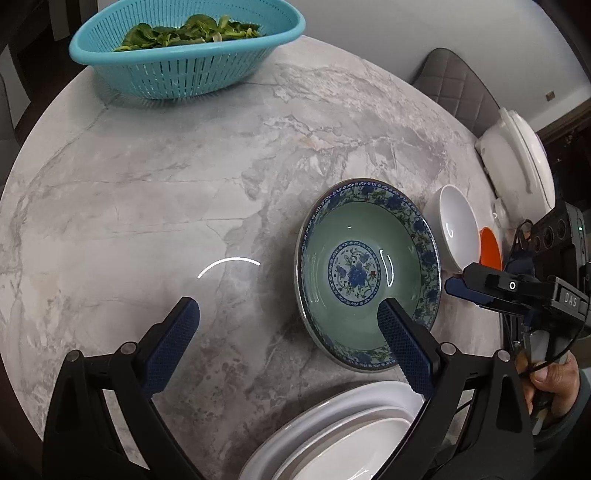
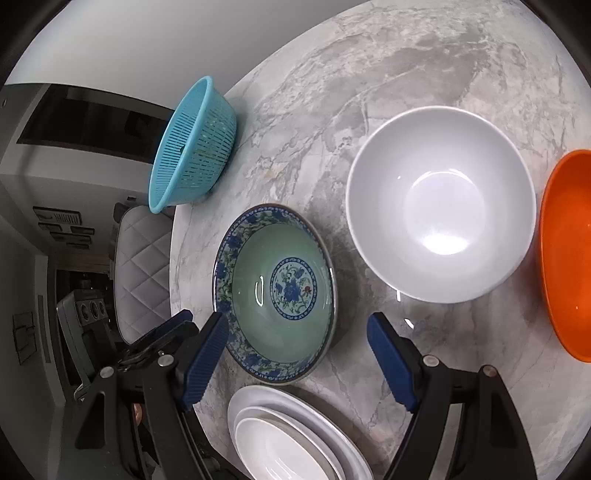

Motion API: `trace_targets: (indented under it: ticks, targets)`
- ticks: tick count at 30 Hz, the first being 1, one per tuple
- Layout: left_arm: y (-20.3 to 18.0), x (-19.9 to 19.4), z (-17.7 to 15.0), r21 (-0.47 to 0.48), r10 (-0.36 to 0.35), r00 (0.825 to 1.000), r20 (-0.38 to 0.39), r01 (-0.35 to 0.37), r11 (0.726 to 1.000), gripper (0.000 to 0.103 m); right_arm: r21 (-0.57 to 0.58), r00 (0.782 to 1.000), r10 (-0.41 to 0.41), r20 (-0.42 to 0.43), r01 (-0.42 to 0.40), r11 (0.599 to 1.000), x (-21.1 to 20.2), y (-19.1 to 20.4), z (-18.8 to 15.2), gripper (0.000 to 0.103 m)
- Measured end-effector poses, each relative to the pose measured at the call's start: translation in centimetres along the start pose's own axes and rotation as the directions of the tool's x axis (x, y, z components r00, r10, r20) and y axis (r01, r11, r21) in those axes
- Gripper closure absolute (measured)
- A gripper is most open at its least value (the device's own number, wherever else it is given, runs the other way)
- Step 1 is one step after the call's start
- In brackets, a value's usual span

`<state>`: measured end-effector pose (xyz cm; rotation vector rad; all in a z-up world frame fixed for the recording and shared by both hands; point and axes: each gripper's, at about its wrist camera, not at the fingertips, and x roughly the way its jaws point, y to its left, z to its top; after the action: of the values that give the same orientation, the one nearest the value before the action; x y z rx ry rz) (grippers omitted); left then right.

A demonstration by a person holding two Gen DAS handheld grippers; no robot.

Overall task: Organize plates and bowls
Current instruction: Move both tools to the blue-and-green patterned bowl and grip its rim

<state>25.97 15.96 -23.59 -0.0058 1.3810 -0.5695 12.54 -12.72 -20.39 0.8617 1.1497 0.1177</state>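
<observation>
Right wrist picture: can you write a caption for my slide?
Open tongs hover over a flowery green bowl, white bowl, orange bowl and stacked white plates.

A grey marble table [image 2: 424, 55] carries a teal strainer [image 1: 184, 62] of green leaves [image 1: 188, 31] at its far edge. Nearer stand a green bowl with a blue flowered rim [image 2: 275, 291], a white bowl [image 2: 441, 203], an orange bowl [image 2: 569, 251] and a stack of white plates [image 2: 295, 439].

A: Your table [image 1: 155, 192] looks like polished grey marble, and the patterned bowl [image 2: 275, 291] is glossy glazed ceramic.

B: Yes, and your slotted basket [image 1: 184, 62] looks like matt turquoise plastic.
</observation>
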Motion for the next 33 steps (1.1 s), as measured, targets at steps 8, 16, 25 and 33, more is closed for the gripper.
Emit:
trace_targets:
  ticks: [8,16,25,33]
  targets:
    - [-1.3,2.0,1.3,0.054,0.003,1.0,-0.015,-0.002,0.999,0.007,0.046,1.0,0.014,-0.008,-0.014,0.999,1.2,-1.0,0.9,0.023]
    - [-1.3,3.3,1.6,0.06,0.028,0.999,-0.024,-0.027,0.998,0.013,0.054,1.0,0.017,-0.015,-0.016,0.998,1.9,-1.2,0.8,0.023]
    - [-2.0,3.4,2.0,0.093,0.087,0.996,0.0,-0.086,0.992,0.019,0.048,1.0,0.003,-0.02,-0.002,0.999,2.4,-0.9,1.0,0.023]
    - [-1.3,3.8,1.8,0.068,0.074,0.997,-0.026,-0.072,0.995,0.063,0.059,1.0,-0.006,-0.028,0.008,0.998,2.9,-1.0,1.1,0.037]
